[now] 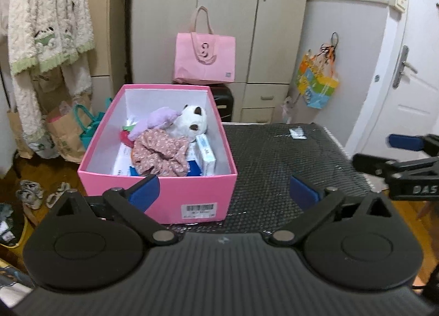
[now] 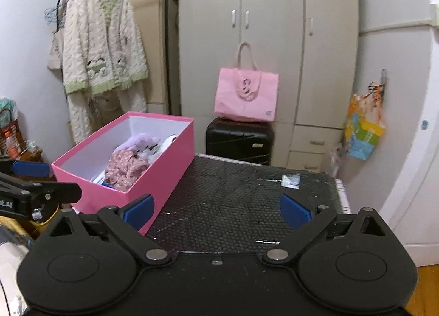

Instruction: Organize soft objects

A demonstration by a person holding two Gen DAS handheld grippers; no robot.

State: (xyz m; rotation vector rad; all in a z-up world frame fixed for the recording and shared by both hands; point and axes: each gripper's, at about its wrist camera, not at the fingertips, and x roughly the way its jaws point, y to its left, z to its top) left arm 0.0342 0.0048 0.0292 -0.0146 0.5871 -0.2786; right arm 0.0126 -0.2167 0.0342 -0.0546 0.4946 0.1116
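Observation:
A pink cardboard box [image 1: 164, 198] [image 2: 164, 167] stands on the left part of a black textured table [image 1: 274, 162] [image 2: 241, 200]. Inside it lie a white panda plush [image 1: 192, 122], a lilac plush [image 1: 157, 121] [image 2: 137, 141], a pink floral cloth [image 1: 162, 154] [image 2: 124, 166], a red soft piece [image 1: 125, 136] and small white-and-blue cartons [image 1: 205, 154]. My left gripper [image 1: 223, 192] hangs open in front of the box's near wall, nothing between its blue pads. My right gripper [image 2: 216, 210] is open over the bare tabletop, empty. Each gripper shows at the edge of the other's view.
A small silver packet [image 1: 297, 133] [image 2: 290, 180] lies near the table's far edge. Behind stand a black suitcase [image 2: 238, 141] with a pink tote bag [image 2: 247, 95] on it, grey wardrobes, a hanging fleece robe [image 2: 101, 49], a colourful bag [image 2: 362, 129] on a hook, and paper bags on the floor [image 1: 65, 132].

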